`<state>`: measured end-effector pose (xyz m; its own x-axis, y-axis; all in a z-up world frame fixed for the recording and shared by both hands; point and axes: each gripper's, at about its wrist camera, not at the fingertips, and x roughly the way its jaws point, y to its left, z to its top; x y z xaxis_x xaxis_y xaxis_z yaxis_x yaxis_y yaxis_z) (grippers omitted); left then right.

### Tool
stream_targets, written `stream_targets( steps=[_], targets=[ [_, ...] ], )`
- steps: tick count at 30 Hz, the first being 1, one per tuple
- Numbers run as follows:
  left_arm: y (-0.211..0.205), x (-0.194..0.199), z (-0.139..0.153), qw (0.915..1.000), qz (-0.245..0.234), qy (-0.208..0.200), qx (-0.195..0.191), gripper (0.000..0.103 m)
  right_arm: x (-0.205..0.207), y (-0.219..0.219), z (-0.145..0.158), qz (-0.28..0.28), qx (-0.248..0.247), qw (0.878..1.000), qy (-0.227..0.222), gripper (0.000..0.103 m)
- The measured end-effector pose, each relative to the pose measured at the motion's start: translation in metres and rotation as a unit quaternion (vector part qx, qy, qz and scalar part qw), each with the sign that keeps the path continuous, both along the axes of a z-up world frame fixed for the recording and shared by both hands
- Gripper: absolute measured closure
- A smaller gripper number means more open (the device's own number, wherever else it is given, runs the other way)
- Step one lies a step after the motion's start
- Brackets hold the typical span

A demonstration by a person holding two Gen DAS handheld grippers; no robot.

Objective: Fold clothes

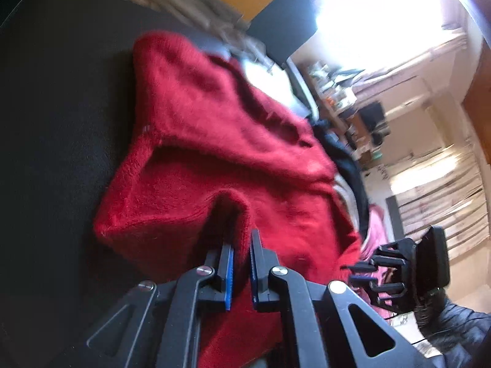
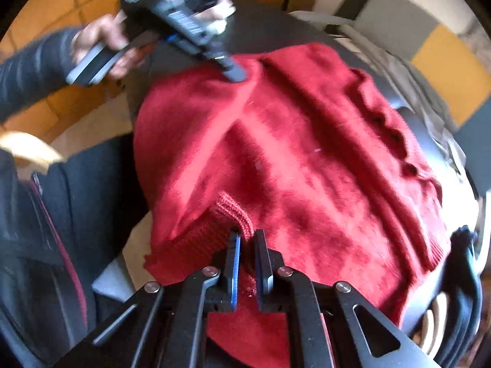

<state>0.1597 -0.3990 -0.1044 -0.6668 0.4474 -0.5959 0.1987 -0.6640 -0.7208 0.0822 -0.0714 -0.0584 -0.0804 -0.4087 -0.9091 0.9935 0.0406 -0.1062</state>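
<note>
While the red sweater (image 2: 307, 153) lies spread over the dark round table (image 1: 55, 107), both grippers have a bite of it! The left gripper (image 1: 241, 245) has its jaws pressed together on a raised fold of the fuzzy knit, and the right gripper (image 2: 247, 245) is pinching the ribbed hem (image 2: 227, 214) at the near edge. It looks soft, floppy and light, so it should sag and drape wherever it isn't supported. The ribbed band looks the firmest place to hold; the fluffy body may stretch or slip from a shallow pinch. Beyond the table, pale grey cloth (image 2: 399, 67) lies bunched.
</note>
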Motion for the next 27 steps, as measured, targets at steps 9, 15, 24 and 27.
stream_targets(
  steps=[9,15,24,27],
  targets=[
    [-0.026,0.046,0.08,0.9899,0.063,0.127,0.008,0.102,-0.067,0.026,0.083,-0.143,-0.136,0.98,0.0,0.1],
    [-0.02,0.028,0.089,0.9924,0.041,0.079,-0.085,0.098,-0.096,0.027,0.079,-0.136,-0.116,0.982,-0.062,0.094],
    [-0.003,0.082,0.034,0.9963,0.022,0.01,-0.083,0.08,-0.003,-0.026,-0.004,0.103,0.034,0.994,-0.031,0.019],
    [-0.001,0.117,0.017,0.9974,0.011,-0.011,-0.071,0.077,0.01,-0.043,-0.031,0.154,0.082,0.984,0.027,0.019]
  ],
)
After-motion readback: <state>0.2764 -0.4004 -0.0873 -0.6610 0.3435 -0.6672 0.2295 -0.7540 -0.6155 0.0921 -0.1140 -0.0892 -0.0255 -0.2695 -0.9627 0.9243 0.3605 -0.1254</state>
